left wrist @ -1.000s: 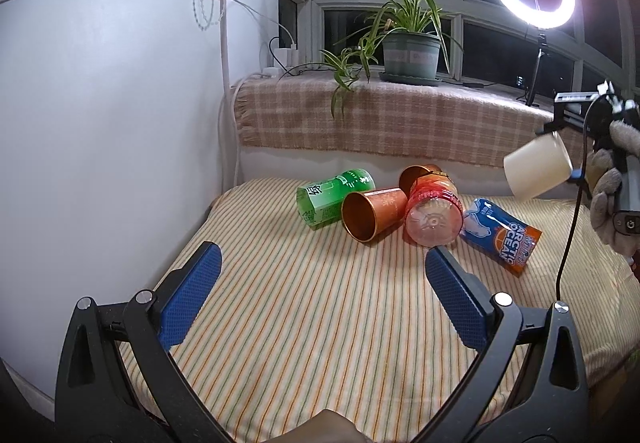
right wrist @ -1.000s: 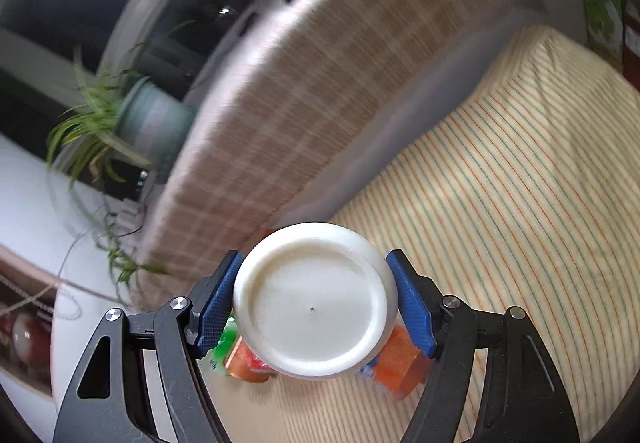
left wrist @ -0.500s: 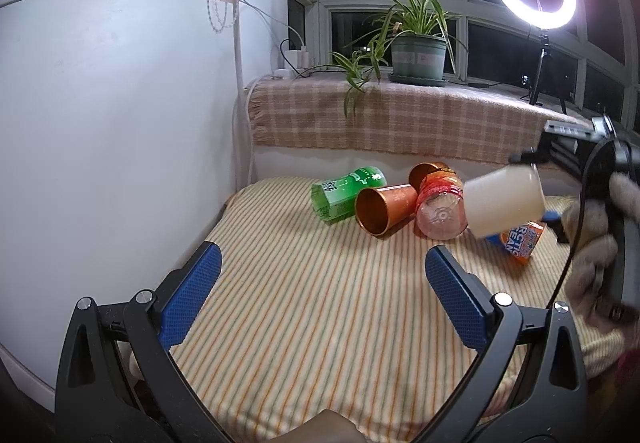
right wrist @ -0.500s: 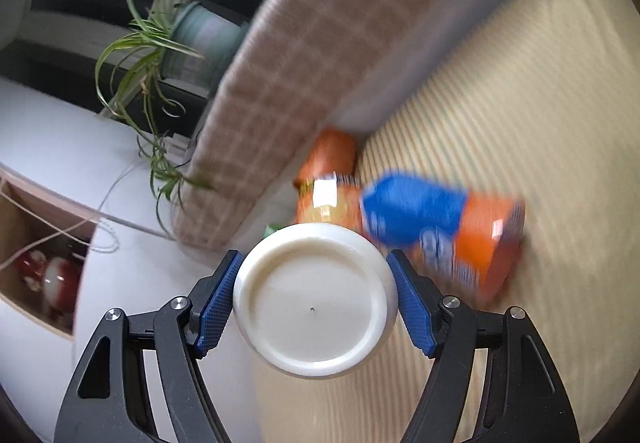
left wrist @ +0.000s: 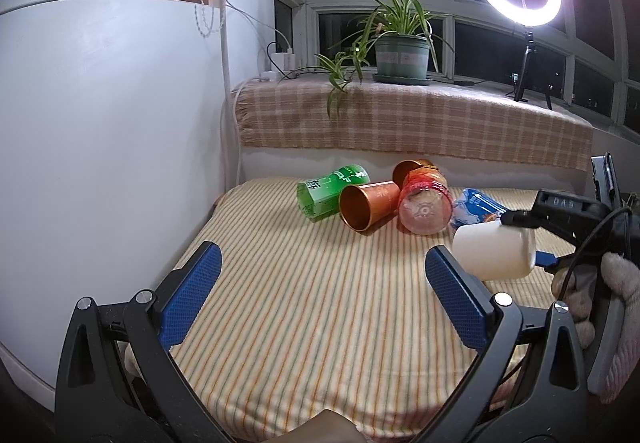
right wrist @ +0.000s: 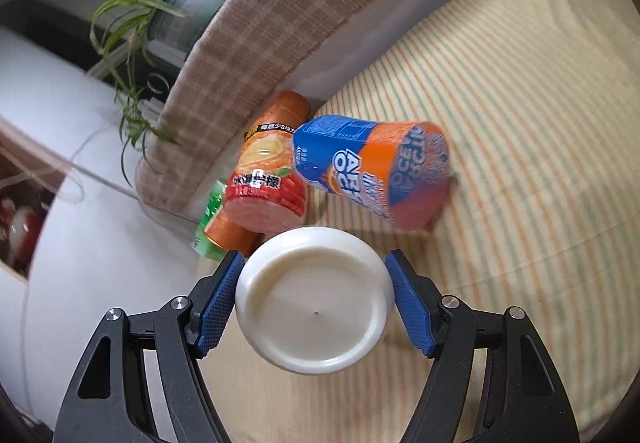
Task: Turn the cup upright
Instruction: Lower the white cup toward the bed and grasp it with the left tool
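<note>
Now we are carrying the white cup [right wrist: 314,299] sideways, right claw [right wrist: 314,297] pinching it, near the blue bottle [right wrist: 372,171]; left claw [left wrist: 320,299] spread, idling. Next: rotating it base-down.

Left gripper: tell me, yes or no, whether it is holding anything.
No, the left gripper is open, with only striped cloth showing between its blue pads.

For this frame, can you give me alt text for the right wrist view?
The right claw grips a cream-white cup, its flat base facing the camera, above a striped cloth. Beyond lie a blue-orange bottle, a red-orange juice bottle, a copper cup and a green bottle.
</note>
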A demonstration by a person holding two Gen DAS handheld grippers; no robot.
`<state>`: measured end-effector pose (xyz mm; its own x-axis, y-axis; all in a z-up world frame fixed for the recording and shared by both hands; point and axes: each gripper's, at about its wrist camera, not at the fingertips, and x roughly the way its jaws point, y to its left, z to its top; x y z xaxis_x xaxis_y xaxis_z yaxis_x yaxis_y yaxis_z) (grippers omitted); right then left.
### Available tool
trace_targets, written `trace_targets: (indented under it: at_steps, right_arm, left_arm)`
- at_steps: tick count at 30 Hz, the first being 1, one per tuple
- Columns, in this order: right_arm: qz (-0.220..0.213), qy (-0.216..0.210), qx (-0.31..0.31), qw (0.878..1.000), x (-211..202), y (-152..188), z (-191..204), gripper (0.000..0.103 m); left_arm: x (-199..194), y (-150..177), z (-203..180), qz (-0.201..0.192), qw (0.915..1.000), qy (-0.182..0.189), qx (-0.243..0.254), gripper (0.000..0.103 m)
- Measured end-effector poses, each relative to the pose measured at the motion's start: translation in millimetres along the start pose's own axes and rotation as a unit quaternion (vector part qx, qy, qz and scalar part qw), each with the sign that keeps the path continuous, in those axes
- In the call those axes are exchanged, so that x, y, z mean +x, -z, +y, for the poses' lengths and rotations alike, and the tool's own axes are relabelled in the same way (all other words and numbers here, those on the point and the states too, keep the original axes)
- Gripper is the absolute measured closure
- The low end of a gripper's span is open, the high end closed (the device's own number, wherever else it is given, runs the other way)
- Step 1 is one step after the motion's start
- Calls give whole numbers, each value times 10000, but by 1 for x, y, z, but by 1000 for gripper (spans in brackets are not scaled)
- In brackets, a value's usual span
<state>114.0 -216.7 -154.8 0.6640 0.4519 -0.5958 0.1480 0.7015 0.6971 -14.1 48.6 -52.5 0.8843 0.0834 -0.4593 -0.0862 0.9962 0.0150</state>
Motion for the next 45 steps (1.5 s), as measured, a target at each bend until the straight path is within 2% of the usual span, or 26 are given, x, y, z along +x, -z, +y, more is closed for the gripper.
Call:
trace_targets:
  at_steps: [6, 9, 11, 15, 18, 20, 22, 25, 31, 33, 36, 39, 41, 43, 45]
  right_arm:
    - [192, 150, -327, 9992, -10, 12, -3, 31]
    - [361, 49, -321, 9988, -14, 17, -10, 31]
    - [330, 29, -415, 9986, -22, 19, -11, 31]
    - [147, 46, -843, 9963, -46, 19, -6, 31]
    - [91, 163, -1260, 9919, -63, 18, -3, 31]
    - [78, 239, -1504, 9883, -73, 18, -3, 31]
    - [14, 414, -1769, 9834, -85, 20, -4, 31]
    - [-79, 699, -2029, 9767, -99, 23, -9, 30]
    - [-217, 1212, -2198, 9677, -115, 25, -23, 28]
    - [-207, 1270, -2166, 9678, -118, 25, -29, 28]
    - [-213, 1305, -2077, 9692, -121, 24, -36, 28]
    - [-255, 1346, -2048, 9692, -124, 22, -39, 28]
    - [-280, 1332, -2026, 9698, -125, 22, -40, 28]
    - [-288, 1349, -2058, 9688, -125, 22, -39, 28]
    - [-299, 1381, -2107, 9673, -125, 23, -38, 28]
  left_arm:
    - [6, 1, -12, 284, 9985, 469, -61, 0]
    - [15, 1, -19, 592, 9945, 842, -195, 0]
    - [23, 1, -23, 857, 9883, 1200, -378, 0]
    - [43, 3, -34, 1462, 9671, 1921, -799, 0]
    - [67, 8, -39, 2051, 9394, 2414, -1311, 0]
    - [80, 12, -41, 2318, 9230, 2583, -1659, 0]
    - [91, 15, -42, 2478, 9122, 2631, -1929, 0]
    - [101, 17, -45, 2634, 9025, 2633, -2163, 0]
    - [115, 16, -61, 2796, 9021, 2481, -2158, 0]
    - [120, 17, -63, 2877, 9005, 2420, -2185, 0]
    - [131, 19, -67, 3046, 8933, 2383, -2288, 0]
    - [142, 25, -69, 3228, 8836, 2348, -2447, 3]
    - [150, 31, -71, 3386, 8717, 2394, -2610, 7]
    - [154, 36, -73, 3481, 8642, 2454, -2679, 9]
    - [156, 38, -76, 3506, 8626, 2485, -2668, 9]
